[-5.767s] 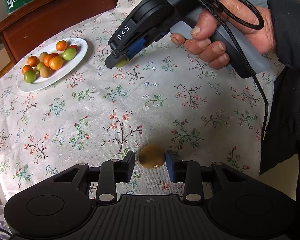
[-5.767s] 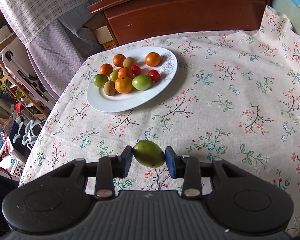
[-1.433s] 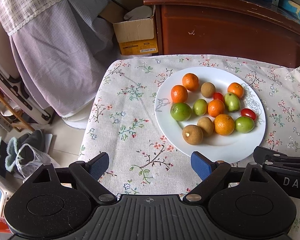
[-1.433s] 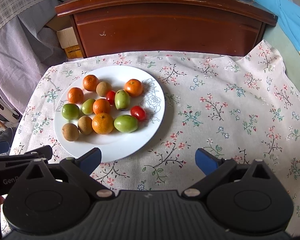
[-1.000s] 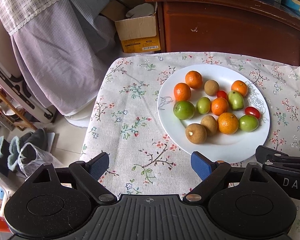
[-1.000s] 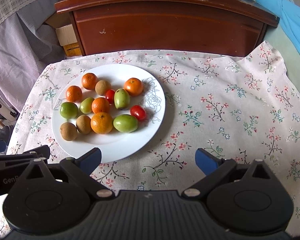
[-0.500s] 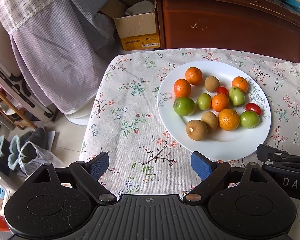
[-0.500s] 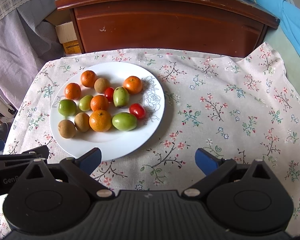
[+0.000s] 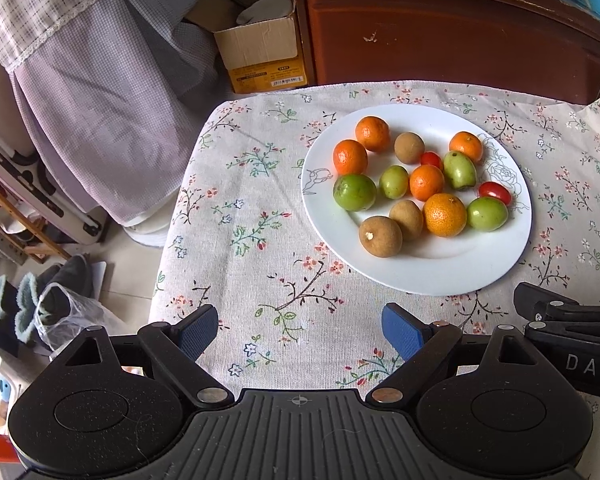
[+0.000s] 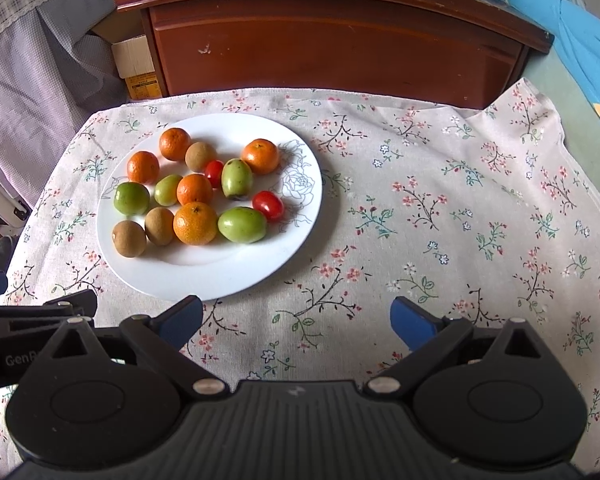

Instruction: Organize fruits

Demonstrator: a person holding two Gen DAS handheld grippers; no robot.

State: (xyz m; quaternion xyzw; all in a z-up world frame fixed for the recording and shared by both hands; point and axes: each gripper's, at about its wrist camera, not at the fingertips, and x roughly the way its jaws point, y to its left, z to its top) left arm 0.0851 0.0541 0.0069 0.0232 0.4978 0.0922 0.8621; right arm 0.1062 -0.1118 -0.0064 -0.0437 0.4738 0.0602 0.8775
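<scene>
Hovering at the near edge of the desk [image 10: 440, 184], both grippers are back from the work and carrying nothing. The left gripper [image 9: 300, 326] has its jaws spread wide over bare floral cloth, and the right gripper [image 10: 296, 320] is just as wide, nothing between its blue pads [image 10: 410, 318]. That is the change: seconds ago the left one had a brown fruit between its jaws and the right one was clamped on a green fruit. Now both pieces are off the cloth and on the white plate [image 10: 220, 276], and both grippers have pulled away.

Moving outward, the plate sits at about 11 o'clock from the right gripper and 1 o'clock from the left. At its near rim lie two brown fruits [image 10: 129, 238], an orange [image 10: 195, 223] and a green fruit [image 10: 242, 224], with a red tomato [image 10: 267, 205] just beside at 1 o'clock. Beyond them sit more oranges, greens, another tomato and a third brown one, some touching, none spilling over.

No loose fruit shows on the cloth in either view, so the gathering looks finished, unless sorting by kind is wanted. Farthest off stands the wooden cabinet [image 10: 332, 36].
</scene>
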